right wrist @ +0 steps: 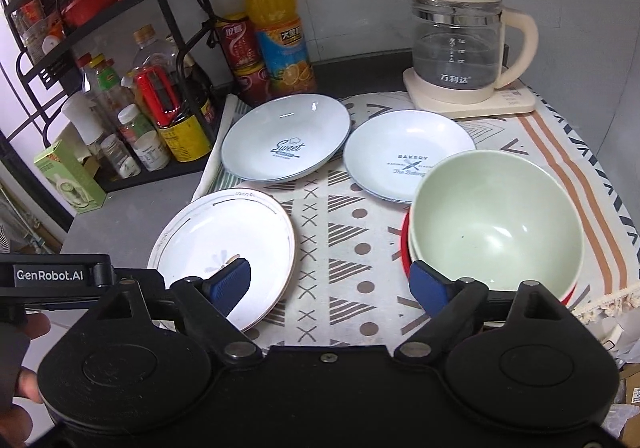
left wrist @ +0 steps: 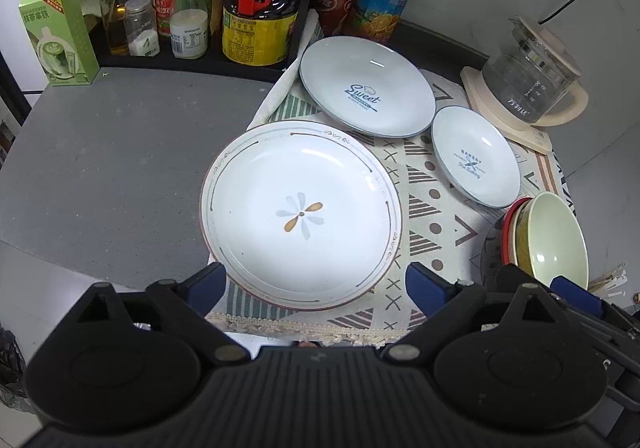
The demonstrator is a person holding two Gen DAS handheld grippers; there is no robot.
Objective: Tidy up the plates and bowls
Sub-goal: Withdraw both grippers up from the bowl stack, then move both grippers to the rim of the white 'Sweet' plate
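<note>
A white flower plate [left wrist: 300, 213] [right wrist: 224, 248] lies at the near left of the patterned cloth. A pale blue "Sweet" plate [left wrist: 366, 85] [right wrist: 286, 143] lies behind it. A smaller "Bakery" plate [left wrist: 474, 155] [right wrist: 400, 151] lies to its right. A pale green bowl [left wrist: 554, 236] [right wrist: 496, 224] sits nested in a red bowl [left wrist: 507, 232] [right wrist: 405, 244] at the near right. My left gripper [left wrist: 316, 288] is open and empty, just before the flower plate's near rim. My right gripper [right wrist: 332, 286] is open and empty between the flower plate and the bowls.
A glass kettle [left wrist: 528, 75] [right wrist: 460, 43] on its cream base stands at the back right. Bottles and jars [left wrist: 256, 7] [right wrist: 168, 107] crowd a black rack at the back left. A green carton [left wrist: 56, 35] [right wrist: 70, 175] stands on the grey counter [left wrist: 120, 167].
</note>
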